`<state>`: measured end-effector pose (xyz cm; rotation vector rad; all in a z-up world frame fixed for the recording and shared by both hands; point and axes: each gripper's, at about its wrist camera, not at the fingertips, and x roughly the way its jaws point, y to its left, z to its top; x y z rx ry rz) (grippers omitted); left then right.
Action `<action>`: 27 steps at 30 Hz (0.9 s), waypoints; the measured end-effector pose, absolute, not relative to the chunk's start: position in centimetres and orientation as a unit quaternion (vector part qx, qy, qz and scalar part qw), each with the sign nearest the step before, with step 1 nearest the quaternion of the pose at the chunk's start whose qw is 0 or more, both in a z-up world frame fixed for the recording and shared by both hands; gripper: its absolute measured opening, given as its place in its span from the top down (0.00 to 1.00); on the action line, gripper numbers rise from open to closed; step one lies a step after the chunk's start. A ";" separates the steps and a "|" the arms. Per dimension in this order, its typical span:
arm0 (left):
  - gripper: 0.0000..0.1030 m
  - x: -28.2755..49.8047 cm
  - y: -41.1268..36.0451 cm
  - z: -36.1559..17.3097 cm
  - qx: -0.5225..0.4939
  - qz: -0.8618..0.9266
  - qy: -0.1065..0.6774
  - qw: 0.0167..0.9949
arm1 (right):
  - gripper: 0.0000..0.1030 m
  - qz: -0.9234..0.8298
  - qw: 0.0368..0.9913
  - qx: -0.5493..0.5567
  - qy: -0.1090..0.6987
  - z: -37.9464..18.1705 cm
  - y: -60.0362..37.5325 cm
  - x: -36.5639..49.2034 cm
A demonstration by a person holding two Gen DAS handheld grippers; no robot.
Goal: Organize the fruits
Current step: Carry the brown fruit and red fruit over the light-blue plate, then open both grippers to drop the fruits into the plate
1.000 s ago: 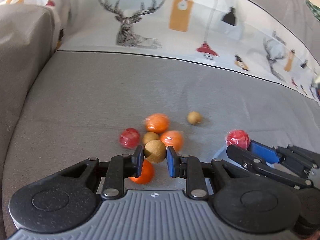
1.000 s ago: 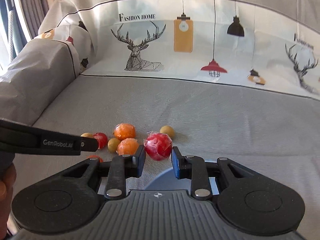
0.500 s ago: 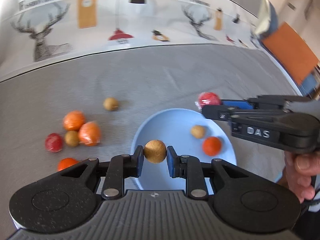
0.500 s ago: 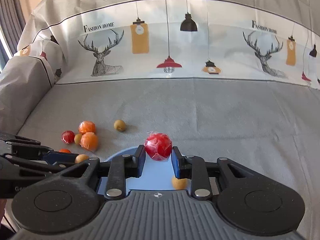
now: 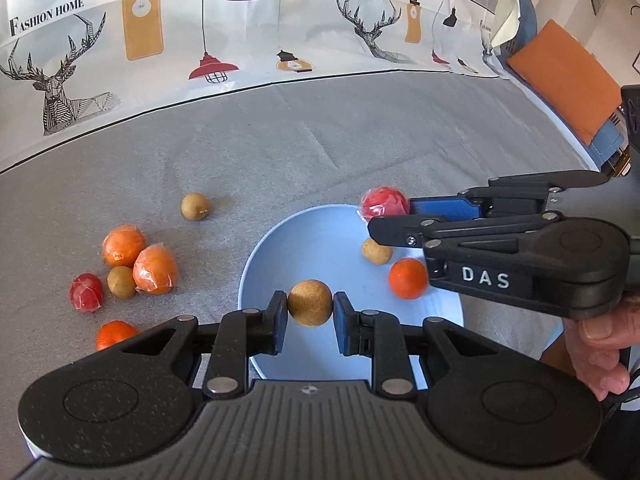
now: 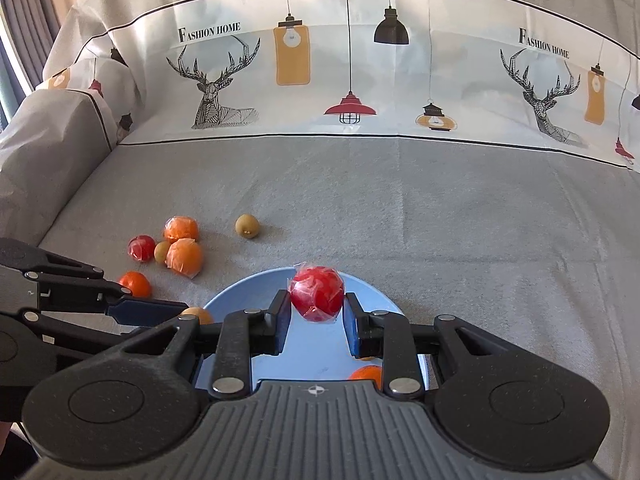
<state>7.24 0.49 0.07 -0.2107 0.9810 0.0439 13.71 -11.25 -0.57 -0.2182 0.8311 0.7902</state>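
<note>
Blue plate [image 5: 320,240] lies under both claws' gripped fruits.

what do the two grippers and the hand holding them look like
Both grippers are matte black plastic with speckled round discs, silver rivets on the linkages and a ribbed grey body behind. The left gripper has blue pads inside its fingers. The right gripper has the same blue pads and white "DAS" lettering on its side. A bare hand grips its handle; no sleeve shows.

Bowl [image 5: 280,248]: you see pale blue.
Held ball [image 5: 310,303]: speckled tan.
Wrapped fruit [image 6: 317,293]: red.
Sofa cover [image 6: 400,200]: grey, deer-and-lamp print.
</note>
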 end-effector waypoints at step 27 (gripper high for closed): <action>0.77 6.1 3.6 1.5 -0.176 0.058 0.425 0.886 | 0.53 0.349 0.856 -0.079 0.374 -0.4 -10.9 14.1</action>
